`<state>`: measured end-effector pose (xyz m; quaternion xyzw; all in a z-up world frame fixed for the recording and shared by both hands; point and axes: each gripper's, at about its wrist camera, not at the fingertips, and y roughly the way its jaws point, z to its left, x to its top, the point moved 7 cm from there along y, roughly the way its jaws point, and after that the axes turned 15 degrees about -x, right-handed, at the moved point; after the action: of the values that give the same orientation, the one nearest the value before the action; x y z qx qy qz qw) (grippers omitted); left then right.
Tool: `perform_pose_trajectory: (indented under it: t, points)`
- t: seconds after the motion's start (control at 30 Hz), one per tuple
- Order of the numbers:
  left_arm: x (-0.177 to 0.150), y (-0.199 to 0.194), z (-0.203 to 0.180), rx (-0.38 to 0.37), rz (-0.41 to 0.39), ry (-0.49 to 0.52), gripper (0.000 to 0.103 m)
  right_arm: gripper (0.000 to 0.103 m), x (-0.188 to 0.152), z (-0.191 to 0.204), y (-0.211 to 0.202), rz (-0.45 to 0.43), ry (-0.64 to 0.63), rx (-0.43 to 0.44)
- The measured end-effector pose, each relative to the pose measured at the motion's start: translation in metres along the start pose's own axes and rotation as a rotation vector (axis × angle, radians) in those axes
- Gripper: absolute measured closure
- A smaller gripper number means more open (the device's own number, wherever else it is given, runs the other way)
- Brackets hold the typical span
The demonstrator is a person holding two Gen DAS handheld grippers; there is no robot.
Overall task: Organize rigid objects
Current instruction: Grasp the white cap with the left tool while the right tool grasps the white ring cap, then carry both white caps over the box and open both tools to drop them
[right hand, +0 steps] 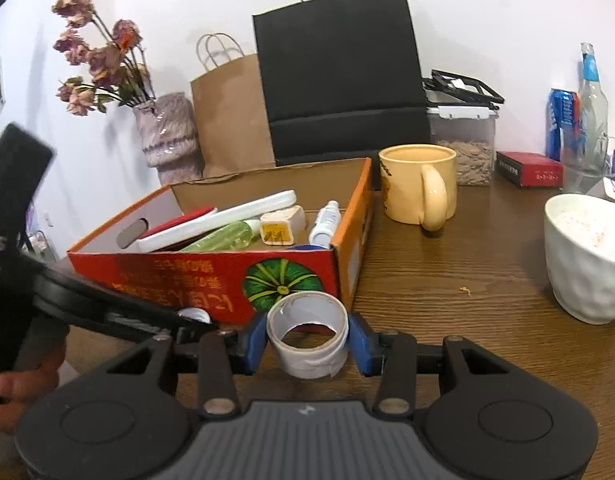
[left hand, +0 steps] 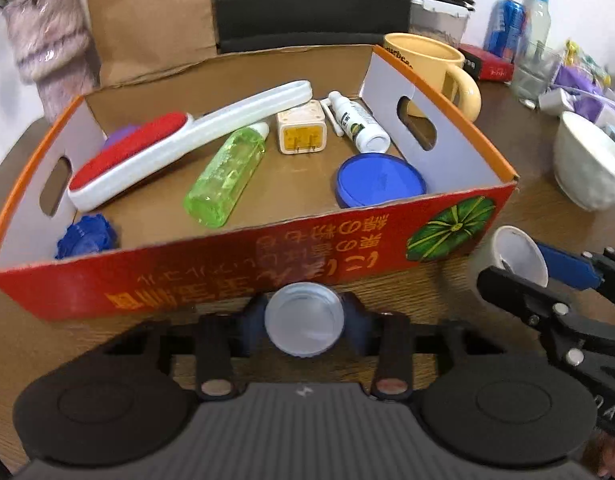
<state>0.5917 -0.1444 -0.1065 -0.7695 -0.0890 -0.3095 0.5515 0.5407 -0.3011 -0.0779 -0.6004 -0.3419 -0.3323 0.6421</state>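
Note:
My left gripper (left hand: 304, 326) is shut on a round pale grey cap (left hand: 303, 316), its blue pads pressing on both sides, just in front of the red cardboard box (left hand: 267, 256). My right gripper (right hand: 307, 338) is shut on a white tape roll (right hand: 307, 360) near the box's pumpkin-printed corner (right hand: 281, 280). The box holds a red lint brush (left hand: 147, 152), a green bottle (left hand: 225, 176), a white plug (left hand: 301, 130), a small spray bottle (left hand: 361, 126) and a blue lid (left hand: 379, 180). In the left wrist view the right gripper (left hand: 523, 270) and the tape roll (left hand: 515, 254) show at the right.
Right of the box on the wooden table (right hand: 447, 280) stand a yellow mug (right hand: 419, 188) and a white bowl (right hand: 587, 252). Behind are a black bag (right hand: 339, 80), a brown paper bag (right hand: 231, 112), a vase of dried flowers (right hand: 169, 136), a clear container (right hand: 463, 140) and bottles (right hand: 591, 104).

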Motion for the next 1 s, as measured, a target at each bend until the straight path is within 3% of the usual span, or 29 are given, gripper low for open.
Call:
perform_pose_trajectory:
  t: [0.2, 0.5, 0.63, 0.77, 1.0]
  points:
    - [-0.010, -0.009, -0.009, -0.016, -0.030, 0.047, 0.062, 0.060, 0.002, 0.005, -0.007, -0.018, 0.006, 0.044]
    - [-0.020, -0.131, -0.019, -0.024, -0.325, 0.045, 0.062, 0.060, 0.004, 0.001, -0.022, -0.046, 0.032, 0.028]
    - [-0.045, -0.188, -0.019, 0.027, -0.437, 0.048, 0.062, 0.060, 0.007, 0.024, -0.077, -0.130, -0.012, 0.045]
    - [-0.078, -0.229, -0.033, -0.012, -0.499, 0.045, 0.062, 0.060, 0.002, 0.049, -0.149, -0.202, -0.066, 0.087]
    - [-0.169, -0.311, -0.056, -0.012, -0.667, 0.037, 0.062, 0.060, -0.038, 0.075, -0.262, -0.259, -0.087, 0.067]
